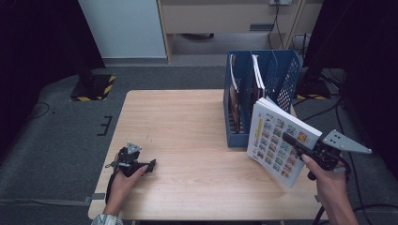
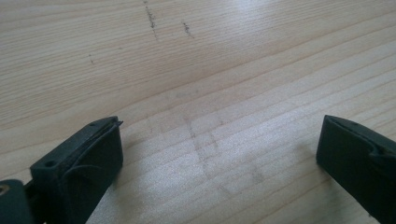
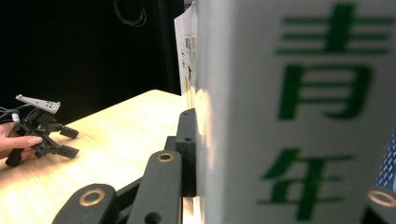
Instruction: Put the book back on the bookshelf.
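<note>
Blue plastic marks the goal in the high view: a file rack stands at the far right of the pale wooden bench, with a few books already upright in its slots. Just in front of it, the right gripper holds a thick white book tilted above the bench, its cover of small coloured pictures facing the camera. Judged from this, the pick-up is done, and turning the book upright and sliding it into a free slot is left. The left gripper rests on the bench near the front left corner, well apart from the book.

Left gripper view: two black jaws stand wide apart with nothing between them over bare, faintly scuffed wood, which the high view is too distant to settle.

Right gripper view: the book's white spine, printed with large green characters, sits clamped between the narrowly set jaws, one pad flat against the cover. Those characters cannot be seen from above. Farther off lies the left gripper, a hand on it. The rack's free slots can be read from above alone.
</note>
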The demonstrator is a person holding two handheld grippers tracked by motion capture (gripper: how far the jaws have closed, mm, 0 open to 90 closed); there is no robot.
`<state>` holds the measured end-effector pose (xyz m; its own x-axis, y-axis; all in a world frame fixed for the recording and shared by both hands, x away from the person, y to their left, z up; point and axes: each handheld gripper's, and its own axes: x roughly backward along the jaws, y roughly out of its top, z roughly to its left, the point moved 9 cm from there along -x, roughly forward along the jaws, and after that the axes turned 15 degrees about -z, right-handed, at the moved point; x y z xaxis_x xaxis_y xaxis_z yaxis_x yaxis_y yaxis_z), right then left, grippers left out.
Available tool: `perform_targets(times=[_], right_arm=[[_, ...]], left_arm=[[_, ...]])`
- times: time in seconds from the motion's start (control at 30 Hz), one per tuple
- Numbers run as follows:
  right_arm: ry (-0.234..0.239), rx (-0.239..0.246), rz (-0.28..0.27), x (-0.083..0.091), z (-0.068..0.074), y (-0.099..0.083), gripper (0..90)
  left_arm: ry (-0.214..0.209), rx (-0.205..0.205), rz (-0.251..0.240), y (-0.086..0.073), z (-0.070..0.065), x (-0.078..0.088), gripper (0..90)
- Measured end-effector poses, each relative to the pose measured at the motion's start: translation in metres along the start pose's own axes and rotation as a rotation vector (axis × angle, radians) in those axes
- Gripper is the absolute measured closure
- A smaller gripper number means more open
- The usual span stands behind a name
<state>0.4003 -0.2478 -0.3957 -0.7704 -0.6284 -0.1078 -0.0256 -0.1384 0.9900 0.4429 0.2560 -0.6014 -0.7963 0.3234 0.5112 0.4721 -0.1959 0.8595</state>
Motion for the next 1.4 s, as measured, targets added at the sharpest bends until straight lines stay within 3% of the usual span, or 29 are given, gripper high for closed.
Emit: perform_targets(times=[0.4, 0.77, 1.13, 1.4], right_arm=[[-0.016, -0.004, 0.004, 0.012, -0.008, 0.003, 74.0], [-0.027, -0.004, -0.047, 0.019, -0.011, 0.036, 74.0], [-0.013, -0.004, -0.065, 0.011, -0.007, 0.073, 74.0], [-0.026, 0.006, -0.065, -0.005, -0.011, 0.081, 74.0]], left_arm=[[0.005, 0.004, 0.000, 0.000, 0.000, 0.000, 0.0], [0.007, 0.005, 0.000, 0.000, 0.000, 0.000, 0.0], [0.008, 0.005, 0.000, 0.000, 0.000, -0.001, 0.0], [0.005, 0.004, 0.000, 0.001, -0.001, -0.001, 0.0]])
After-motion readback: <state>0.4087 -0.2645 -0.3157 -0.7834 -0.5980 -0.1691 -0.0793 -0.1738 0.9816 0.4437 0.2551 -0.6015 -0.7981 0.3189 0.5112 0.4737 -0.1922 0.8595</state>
